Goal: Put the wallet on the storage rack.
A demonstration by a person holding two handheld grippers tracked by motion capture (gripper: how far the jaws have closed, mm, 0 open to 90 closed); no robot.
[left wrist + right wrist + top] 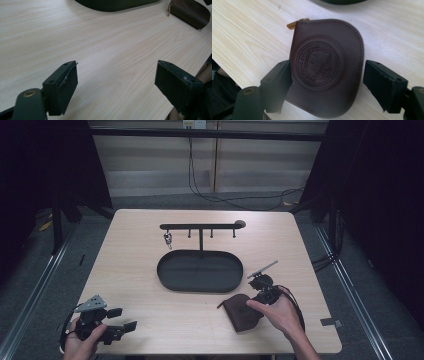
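A dark brown leather pouch (239, 312) with an embossed round emblem and a brass zip tab lies flat on the table near the front right. In the right gripper view the pouch (324, 67) sits between the jaws of my right gripper (328, 75). The left pad is against its edge and the right pad stands clear of it, so the gripper is open. From above, my right gripper (260, 295) hovers at the pouch's right side. My left gripper (125, 318) rests open at the front left corner, and nothing lies between its jaws (116, 75). The pouch (190, 12) shows far off at the upper right of the left gripper view.
A black oval tray (165, 275) sits mid-table, with a T-shaped hook stand (200, 226) rising from its far side. A small key item (168, 239) hangs from the leftmost hook. Bare wood lies between the grippers. The table's front edge is close behind both hands.
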